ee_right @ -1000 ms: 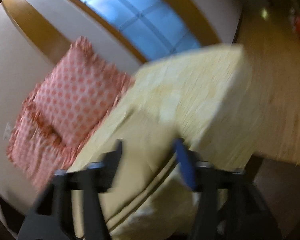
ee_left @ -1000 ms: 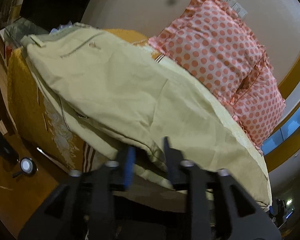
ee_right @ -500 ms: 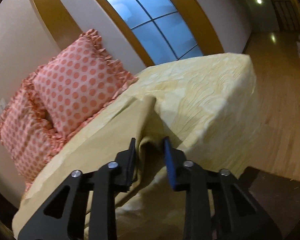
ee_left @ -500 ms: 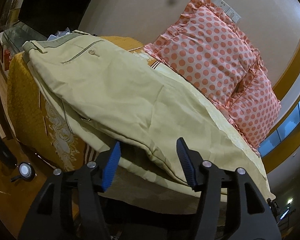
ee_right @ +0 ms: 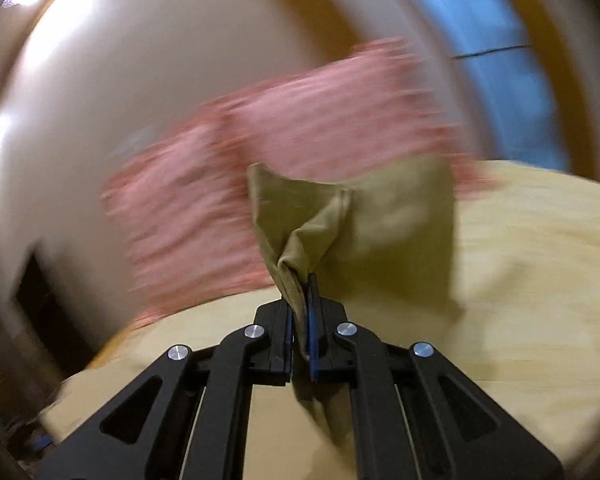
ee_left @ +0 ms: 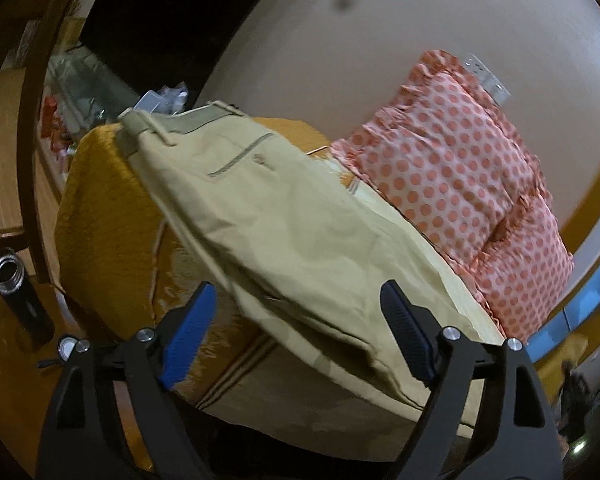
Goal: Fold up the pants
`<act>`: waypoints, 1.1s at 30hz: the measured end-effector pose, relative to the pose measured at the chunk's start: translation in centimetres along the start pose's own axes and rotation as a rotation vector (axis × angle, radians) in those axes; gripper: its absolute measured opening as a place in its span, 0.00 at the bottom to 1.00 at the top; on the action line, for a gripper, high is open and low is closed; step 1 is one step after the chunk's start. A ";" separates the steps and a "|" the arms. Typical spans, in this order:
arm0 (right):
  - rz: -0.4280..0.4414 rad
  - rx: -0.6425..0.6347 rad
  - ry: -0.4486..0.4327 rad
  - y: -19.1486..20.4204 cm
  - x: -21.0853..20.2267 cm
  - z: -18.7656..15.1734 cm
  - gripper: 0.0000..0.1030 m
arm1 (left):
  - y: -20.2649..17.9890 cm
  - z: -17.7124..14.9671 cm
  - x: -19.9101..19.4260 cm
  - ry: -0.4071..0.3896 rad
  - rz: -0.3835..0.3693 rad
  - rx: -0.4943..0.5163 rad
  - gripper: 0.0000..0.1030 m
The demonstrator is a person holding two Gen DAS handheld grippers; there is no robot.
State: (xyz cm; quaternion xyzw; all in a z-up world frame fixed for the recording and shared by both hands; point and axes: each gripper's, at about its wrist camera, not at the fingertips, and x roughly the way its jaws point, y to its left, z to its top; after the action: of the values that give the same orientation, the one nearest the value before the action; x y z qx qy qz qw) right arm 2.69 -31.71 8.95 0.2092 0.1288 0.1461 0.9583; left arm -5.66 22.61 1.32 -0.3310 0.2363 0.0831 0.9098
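Note:
Khaki pants (ee_left: 284, 216) lie along the bed, waistband at the far left, legs running toward the lower right. My left gripper (ee_left: 300, 328) is open, its blue-padded jaws wide apart just in front of the pants' near edge, not touching them. My right gripper (ee_right: 300, 308) is shut on a bunched end of the pants (ee_right: 340, 232) and holds it lifted above the bed; the background there is blurred by motion.
The bed has an orange-yellow cover (ee_left: 100, 216) and a pale yellow sheet (ee_right: 540, 260). Pink polka-dot pillows (ee_left: 452, 168) lean on the wall behind. A black bottle (ee_left: 16, 296) stands on the wooden floor at the left.
My left gripper has opened wide and drawn back from the pants' edge. My right gripper has closed on the pants' end and lifted it, swinging fast.

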 end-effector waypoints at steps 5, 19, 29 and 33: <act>0.315 -0.224 0.352 12.0 7.8 -7.0 0.07 | 1.8 1.0 0.7 0.010 -0.045 -0.067 0.87; 0.367 -0.219 0.416 12.0 5.5 -9.0 0.87 | 4.1 4.7 3.6 0.002 0.006 -0.155 0.90; 0.364 -0.147 0.445 10.2 5.8 -9.9 0.87 | 3.9 7.0 4.6 0.020 0.106 -0.132 0.78; 0.366 -0.123 0.449 9.5 5.9 -10.0 0.87 | 3.7 7.5 5.5 0.022 0.117 -0.139 0.78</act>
State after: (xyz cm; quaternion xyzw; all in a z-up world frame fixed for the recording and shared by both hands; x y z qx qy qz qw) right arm 2.91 -17.82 3.26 0.1331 0.2885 0.3666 0.8745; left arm 0.78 30.23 1.56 -0.3798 0.2589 0.1486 0.8756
